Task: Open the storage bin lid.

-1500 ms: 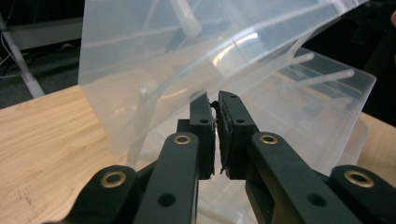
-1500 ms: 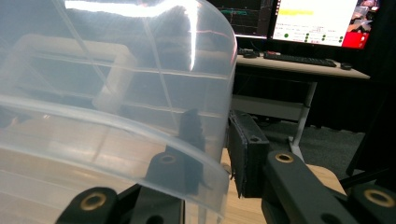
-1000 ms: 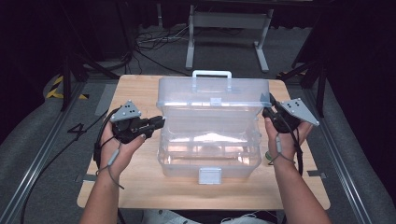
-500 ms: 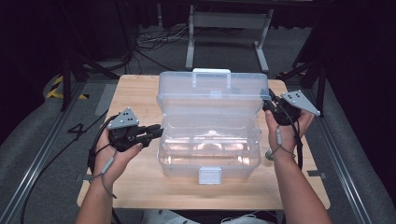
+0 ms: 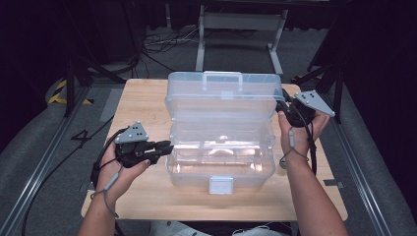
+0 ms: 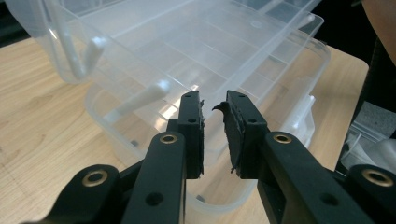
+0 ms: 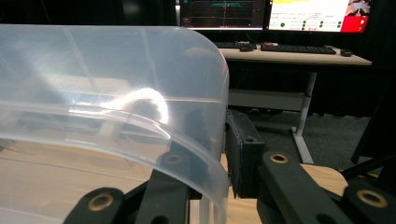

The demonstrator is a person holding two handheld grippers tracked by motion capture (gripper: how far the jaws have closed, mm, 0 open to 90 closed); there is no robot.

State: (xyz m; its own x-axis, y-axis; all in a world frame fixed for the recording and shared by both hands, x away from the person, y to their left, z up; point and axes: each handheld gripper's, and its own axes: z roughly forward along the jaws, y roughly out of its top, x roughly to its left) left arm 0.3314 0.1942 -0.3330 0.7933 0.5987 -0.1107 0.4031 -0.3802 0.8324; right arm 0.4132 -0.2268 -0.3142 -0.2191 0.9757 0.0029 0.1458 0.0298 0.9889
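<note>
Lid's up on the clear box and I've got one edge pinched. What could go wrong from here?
1. The right hand-held gripper pinches just the lid at its edge; the smooth plastic may slip out and the lid drop shut.
2. The left hand-held gripper sits open beside the box base, holding nothing, so pulling on the lid might tilt or slide the box.

Lab or recording studio: black curtained walls, floor cables [image 5: 162, 42], wooden table [image 5: 142, 105], 2 lit monitors [image 7: 266, 14], keyboard [image 7: 299, 48] on desk.
</note>
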